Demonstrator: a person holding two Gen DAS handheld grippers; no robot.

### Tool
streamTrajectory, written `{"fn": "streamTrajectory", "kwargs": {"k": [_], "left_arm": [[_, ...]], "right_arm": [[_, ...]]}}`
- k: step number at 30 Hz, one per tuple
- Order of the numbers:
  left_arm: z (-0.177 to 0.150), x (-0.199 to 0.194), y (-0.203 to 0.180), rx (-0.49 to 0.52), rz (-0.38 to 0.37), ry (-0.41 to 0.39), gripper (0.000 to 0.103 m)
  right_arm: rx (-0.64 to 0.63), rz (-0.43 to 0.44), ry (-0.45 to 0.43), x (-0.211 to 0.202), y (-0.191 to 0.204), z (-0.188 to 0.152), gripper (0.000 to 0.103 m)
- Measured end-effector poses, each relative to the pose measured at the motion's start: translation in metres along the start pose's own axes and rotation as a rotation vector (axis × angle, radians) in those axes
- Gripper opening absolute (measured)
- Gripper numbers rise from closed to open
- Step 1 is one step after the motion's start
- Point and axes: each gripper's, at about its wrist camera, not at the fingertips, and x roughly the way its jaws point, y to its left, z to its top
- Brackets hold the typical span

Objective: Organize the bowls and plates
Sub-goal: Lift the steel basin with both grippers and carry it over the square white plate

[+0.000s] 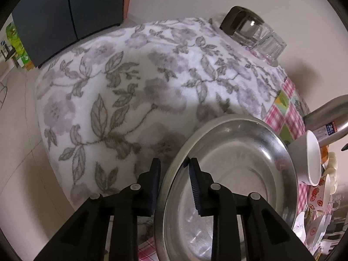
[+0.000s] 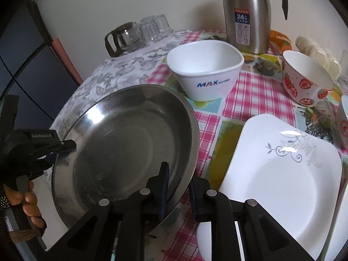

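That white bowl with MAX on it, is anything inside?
The MAX bowl looks empty: bare white inner walls show. Its near wall hides the very bottom, so that part cannot be seen.

From my right wrist view, the steel thermos (image 2: 246,15) loses its top to the upper edge, and the white square plate (image 2: 280,187) at the table's near right edge is cut off by the frame and partly covered by my right gripper (image 2: 178,187). A bowl (image 2: 343,119) at the right edge shows only a sliver. The crockery (image 1: 313,228) at the left view's lower right is too small to tell apart.
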Motion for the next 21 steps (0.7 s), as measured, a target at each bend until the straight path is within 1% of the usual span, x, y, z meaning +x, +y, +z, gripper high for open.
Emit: {"fn": "streamTrajectory", "kwargs": {"k": [4, 7, 12, 21], "left_arm": [[0.000, -0.013, -0.003, 0.029, -0.004, -0.036, 0.028], [-0.002, -0.025, -0.004, 0.042, -0.013, -0.059, 0.028], [-0.007, -0.046, -0.012, 0.068, -0.027, -0.104, 0.028], [-0.024, -0.071, -0.038, 0.120, -0.065, -0.149, 0.028]], "right_arm": [[-0.012, -0.009, -0.020, -0.009, 0.003, 0.001, 0.018], [-0.015, 0.000, -0.039, -0.019, 0.004, 0.002, 0.018], [-0.032, 0.006, -0.095, -0.044, 0.007, 0.006, 0.019], [-0.036, -0.009, -0.160, -0.083, -0.008, 0.012, 0.019]]}}
